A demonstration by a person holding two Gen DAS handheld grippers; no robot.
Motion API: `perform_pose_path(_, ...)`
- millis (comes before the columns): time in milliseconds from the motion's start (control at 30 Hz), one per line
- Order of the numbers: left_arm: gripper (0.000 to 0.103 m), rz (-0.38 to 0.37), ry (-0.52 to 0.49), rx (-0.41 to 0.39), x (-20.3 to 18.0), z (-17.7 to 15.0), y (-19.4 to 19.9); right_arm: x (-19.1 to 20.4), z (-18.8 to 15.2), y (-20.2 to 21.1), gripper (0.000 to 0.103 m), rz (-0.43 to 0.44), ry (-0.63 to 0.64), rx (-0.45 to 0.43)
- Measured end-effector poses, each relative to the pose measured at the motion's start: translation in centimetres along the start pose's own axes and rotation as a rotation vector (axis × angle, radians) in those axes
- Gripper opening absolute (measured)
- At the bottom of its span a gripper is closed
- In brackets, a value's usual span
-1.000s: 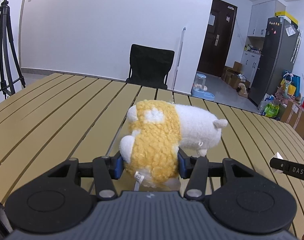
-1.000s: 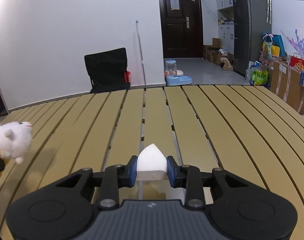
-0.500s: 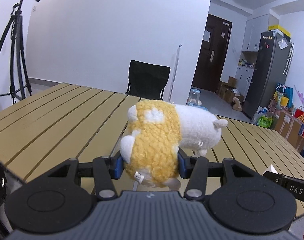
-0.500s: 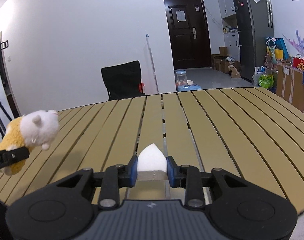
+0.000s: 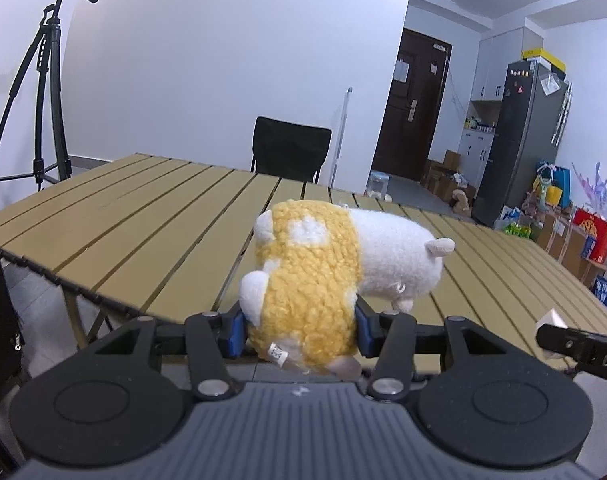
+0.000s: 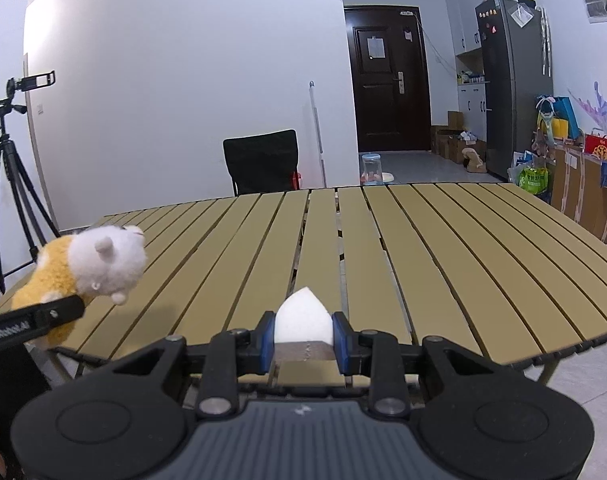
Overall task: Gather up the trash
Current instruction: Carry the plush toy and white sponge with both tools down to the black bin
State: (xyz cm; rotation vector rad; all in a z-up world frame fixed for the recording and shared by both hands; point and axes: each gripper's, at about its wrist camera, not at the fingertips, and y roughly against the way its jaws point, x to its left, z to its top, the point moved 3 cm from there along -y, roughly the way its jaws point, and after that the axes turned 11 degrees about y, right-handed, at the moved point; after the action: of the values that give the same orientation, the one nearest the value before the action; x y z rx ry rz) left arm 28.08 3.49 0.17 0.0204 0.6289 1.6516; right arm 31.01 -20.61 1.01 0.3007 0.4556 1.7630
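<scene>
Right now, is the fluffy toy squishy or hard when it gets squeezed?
Probably squishy: the plush toy bulges out past the jaws of the left gripper. It likely weighs little, since its head sticks out unsupported without drooping. The woolly fabric probably resists slipping.

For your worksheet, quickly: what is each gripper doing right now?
Left gripper: shut on the plush toy.
Right gripper: shut on the white foam piece.
</scene>
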Motion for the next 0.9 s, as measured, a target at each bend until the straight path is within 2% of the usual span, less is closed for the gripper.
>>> perform_pose_path(300, 0.051, -0.007, -0.038, -0.006, 1.1, -2.1, 3.4, 1.3, -2.9, 3.4, 0.028, 0.005, 0.034, 0.006)
perform_pose_path(467, 0.051, -0.01, -0.048, 0.02, 1.8, -3.9, 5.0, 2.0, -4.5, 4.2, 0.028, 0.019, 0.034, 0.027)
perform_pose_path(900, 0.051, 0.033, -0.171, 0.1, 3.5, -9.4, 7.1, 3.4, -10.5, 5.1, 0.028, 0.059, 0.023, 0.126)
